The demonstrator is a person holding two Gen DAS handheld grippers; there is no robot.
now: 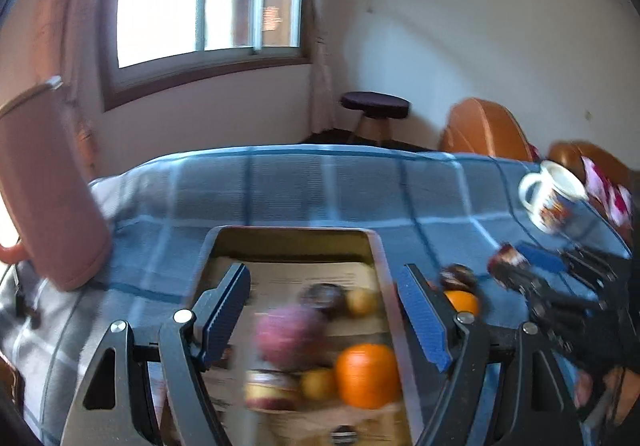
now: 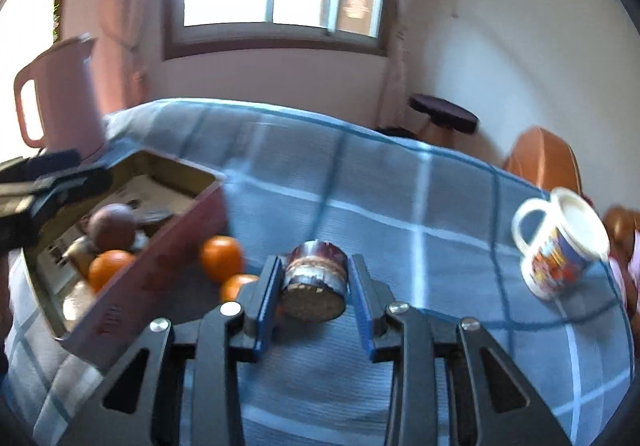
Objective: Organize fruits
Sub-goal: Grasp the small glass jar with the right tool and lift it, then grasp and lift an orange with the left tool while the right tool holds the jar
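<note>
Pink jug (image 2: 60, 98) and mug (image 2: 560, 242) flank checked cloth (image 2: 360, 174); right gripper (image 2: 314, 286) clamps dark cut fruit (image 2: 314, 282) beside tray (image 2: 160, 246); left gripper (image 1: 324, 310) spread over tray's blurred oranges.

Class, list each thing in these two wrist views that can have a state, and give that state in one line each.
Left gripper: jaws open, above the tin, holding nothing.
Right gripper: jaws shut on the dark round fruit.
Tin box: open, no lid, fruit inside.
Mug: lying tilted on the tablecloth.
Pink jug: upright.
Two oranges: on the cloth, outside the tin.
</note>
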